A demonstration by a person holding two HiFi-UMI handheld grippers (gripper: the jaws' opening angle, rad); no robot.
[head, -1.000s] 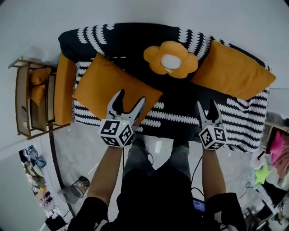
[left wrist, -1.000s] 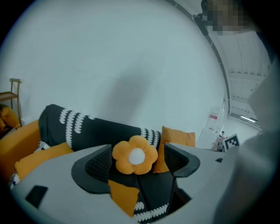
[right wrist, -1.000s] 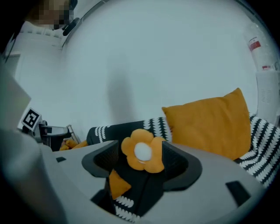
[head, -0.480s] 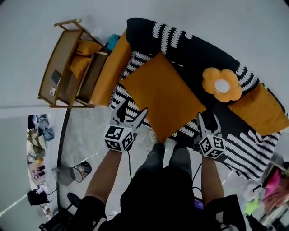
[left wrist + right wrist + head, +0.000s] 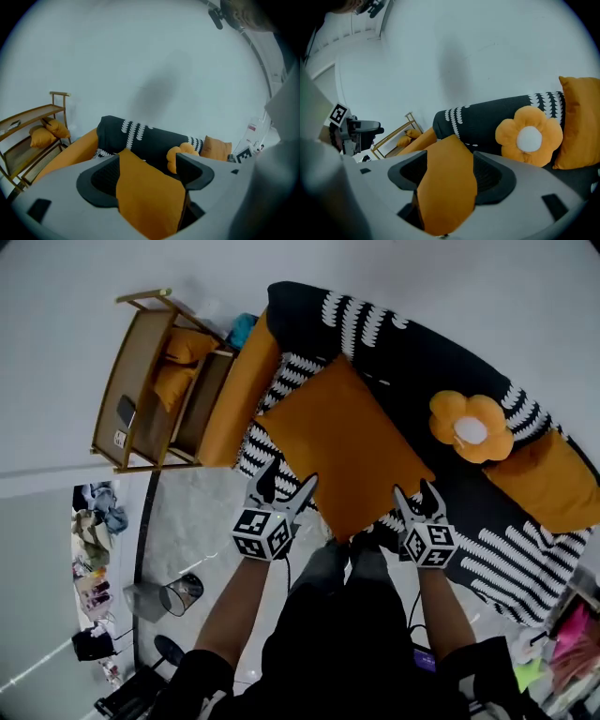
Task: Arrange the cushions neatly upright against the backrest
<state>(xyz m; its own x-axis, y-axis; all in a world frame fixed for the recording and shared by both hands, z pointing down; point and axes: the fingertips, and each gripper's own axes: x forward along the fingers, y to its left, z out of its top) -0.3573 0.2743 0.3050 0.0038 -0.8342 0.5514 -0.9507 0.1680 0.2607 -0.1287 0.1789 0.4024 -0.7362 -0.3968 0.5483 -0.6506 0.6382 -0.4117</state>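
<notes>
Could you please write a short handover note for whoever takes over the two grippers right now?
Left gripper: jaws apart, the near edge of the large orange cushion between them, no squeeze visible.
Right gripper: jaws apart at that cushion's other near edge, likewise not clamped.
Things: the large orange cushion lies on the sofa seat, not upright. The flower cushion and the other orange cushion stand against the backrest.
Done: those two look upright.
Left: grip the large orange cushion and stand it against the backrest.

Black top (image 5: 349, 652), grey trousers (image 5: 330, 566)
</notes>
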